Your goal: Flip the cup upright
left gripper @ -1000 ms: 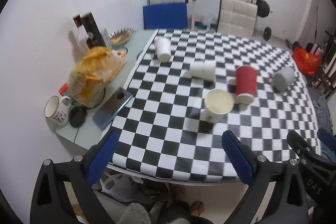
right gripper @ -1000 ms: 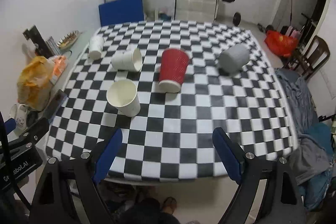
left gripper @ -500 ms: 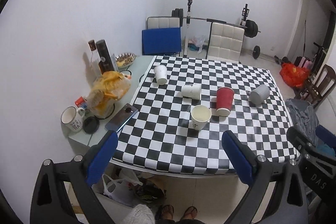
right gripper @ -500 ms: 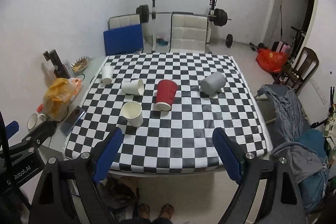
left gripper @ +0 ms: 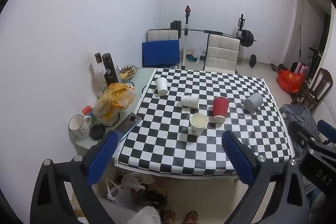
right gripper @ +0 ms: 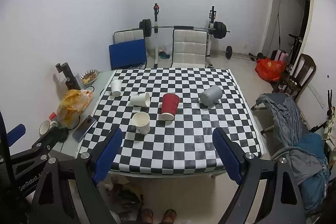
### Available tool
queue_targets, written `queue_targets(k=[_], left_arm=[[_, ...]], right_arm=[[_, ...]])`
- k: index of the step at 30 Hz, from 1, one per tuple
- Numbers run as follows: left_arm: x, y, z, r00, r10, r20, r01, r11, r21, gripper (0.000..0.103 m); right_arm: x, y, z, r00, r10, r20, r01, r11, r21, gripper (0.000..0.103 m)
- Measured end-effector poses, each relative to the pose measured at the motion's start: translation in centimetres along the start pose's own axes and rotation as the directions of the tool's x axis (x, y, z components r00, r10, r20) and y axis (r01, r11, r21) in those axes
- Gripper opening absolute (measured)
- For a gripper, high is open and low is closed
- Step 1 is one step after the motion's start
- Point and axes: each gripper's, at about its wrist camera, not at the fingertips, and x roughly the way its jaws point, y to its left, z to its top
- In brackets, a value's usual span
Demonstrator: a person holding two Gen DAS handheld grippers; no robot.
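Now, left wrist view: my left gripper (left gripper: 168,152) hangs short of the near edge of the checkered surface (left gripper: 210,152), fingers (left gripper: 103,156) spread wide and empty. Compared with a second ago I sit much farther back and higher, so the whole surface shows and the cups look small. White cup (left gripper: 198,123) stands upright, mouth up, nearest me. Red cup (left gripper: 219,109) rests just beside it, rim toward me. A second white cup (left gripper: 190,101) lies on its side behind; a third white cup (left gripper: 162,86) rests at the far left corner; grey cup (left gripper: 253,102) lies tipped at the right. The cups have not shifted.

Right wrist view: my right gripper (right gripper: 168,152) is likewise withdrawn from the near edge, fingers (right gripper: 227,157) wide, holding nothing. Upright white cup (right gripper: 142,122), red cup (right gripper: 169,106) and grey cup (right gripper: 210,95) keep their places. My left gripper's body (right gripper: 29,157) shows at lower left.
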Motion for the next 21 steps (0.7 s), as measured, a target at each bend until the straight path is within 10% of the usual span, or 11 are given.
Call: queue_targets(k=[21], left_arm=[[-1.1,-0.2,-0.4,0.999,0.032,0.010,-0.031,0.999,-0.016,0.101]], right_arm=[[-1.2,0.1,-0.1,1.000,-0.009,0.024,0.009,1.000,-0.006,0.093]])
